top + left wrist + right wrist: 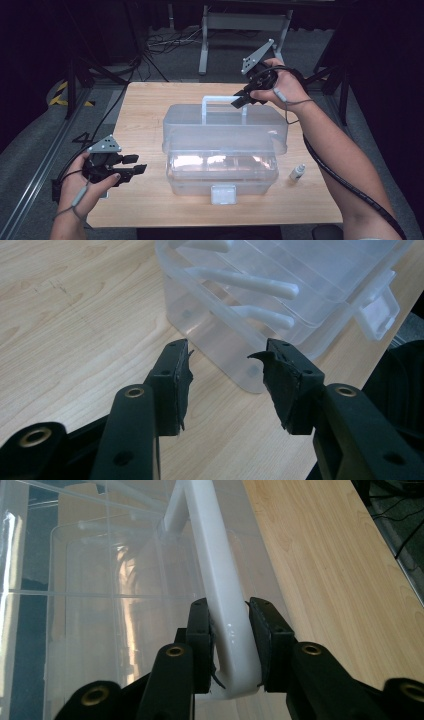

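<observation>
The right gripper [229, 645] is clamping the box's handle [212, 565], its bar running straight ahead, while the left gripper [227, 385], parted and empty, is facing the box [260, 315] just ahead.

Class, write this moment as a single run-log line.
right gripper: shut on handle | left gripper: open, nothing between, beside clear box | small bottle: upright on table

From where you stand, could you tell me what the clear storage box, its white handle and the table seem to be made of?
Clear storage box: likely glossy translucent plastic; its inner tray shows through. White handle: smooth opaque plastic, with a highlight. Table: pale wood or wood-look laminate, matte grain lines.
</observation>
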`<state>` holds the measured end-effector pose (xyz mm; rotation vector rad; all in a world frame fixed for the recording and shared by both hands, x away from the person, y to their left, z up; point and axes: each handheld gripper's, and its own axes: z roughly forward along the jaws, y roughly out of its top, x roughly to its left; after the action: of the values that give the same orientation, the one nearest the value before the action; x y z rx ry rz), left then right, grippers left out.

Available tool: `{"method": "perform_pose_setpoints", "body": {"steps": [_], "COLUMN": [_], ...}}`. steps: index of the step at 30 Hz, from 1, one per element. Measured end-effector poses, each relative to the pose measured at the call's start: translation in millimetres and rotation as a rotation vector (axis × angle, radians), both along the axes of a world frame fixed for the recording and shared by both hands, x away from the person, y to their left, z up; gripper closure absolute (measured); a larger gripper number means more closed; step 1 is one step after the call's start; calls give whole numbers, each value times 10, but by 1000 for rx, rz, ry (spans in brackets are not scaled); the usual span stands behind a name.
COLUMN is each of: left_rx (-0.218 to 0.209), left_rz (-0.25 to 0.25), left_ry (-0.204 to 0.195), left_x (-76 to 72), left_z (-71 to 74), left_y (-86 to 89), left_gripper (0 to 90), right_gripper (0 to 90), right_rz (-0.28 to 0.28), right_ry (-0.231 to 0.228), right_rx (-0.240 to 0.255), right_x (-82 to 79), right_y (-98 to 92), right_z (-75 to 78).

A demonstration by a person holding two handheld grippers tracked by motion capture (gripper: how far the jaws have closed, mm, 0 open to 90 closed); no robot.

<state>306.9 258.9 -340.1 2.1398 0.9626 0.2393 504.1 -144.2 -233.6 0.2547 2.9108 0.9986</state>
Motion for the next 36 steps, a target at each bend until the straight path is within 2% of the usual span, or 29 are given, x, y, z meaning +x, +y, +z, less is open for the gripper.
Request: {"method": "perform_pose_setpoints", "body": {"steps": [2, 3, 5, 8, 9, 10, 11, 15, 17, 22, 29, 32, 34, 36], "left_rx": [-5, -11, -22, -14, -10, -24, -24, -68, -71, -91, -98, -122, -155, -161], "left_rz": [0, 3, -4, -20, -32, -49, -49, -96, -112, -142, -152, -146, -136, -136], "left_ry": [-8, 3, 12, 3, -6, -19, -19, -44, -56, -55, -53, -71, -80, -80], "left_x": [-11, -21, -31, -34, -32, -30, -30, -20, -16, 8, 52, 64, 84, 92], "left_z": [14, 27, 43, 51, 52, 58, 58, 73, 78, 57, 16, 10, -9, -19], "left_y": [-5, -9, -18, -41, -62, -96, -96, -172, -224, -372, -452, -464, -487, -495], "left_gripper": [564, 585, 673, 784, 784, 865, 893, 900, 900, 900, 900, 900, 900, 900], "right_gripper": [726, 726, 724, 724, 724, 724, 724, 723, 723, 723, 723, 722, 721, 721], "right_rz": [-4, -5, -8, -8, -9, -12, -13, -12, -12, -13, -14, -16, -17, -18], "right_ry": [5, 8, 13, 19, 21, 26, 26, 23, 23, 18, 15, 13, 16, 13], "right_rx": [4, 7, 8, 10, 11, 9, 8, 10, 11, 11, 8, 11, 15, 14], "right_x": [26, 40, 70, 86, 92, 95, 96, 101, 103, 93, 79, 80, 81, 81], "right_y": [-2, -4, -8, -8, -8, -9, -9, -9, -9, -7, -8, -10, -12, -12], "right_z": [1, 0, 1, 1, 2, 4, 4, 3, 3, 2, 4, 2, -1, -1]}}
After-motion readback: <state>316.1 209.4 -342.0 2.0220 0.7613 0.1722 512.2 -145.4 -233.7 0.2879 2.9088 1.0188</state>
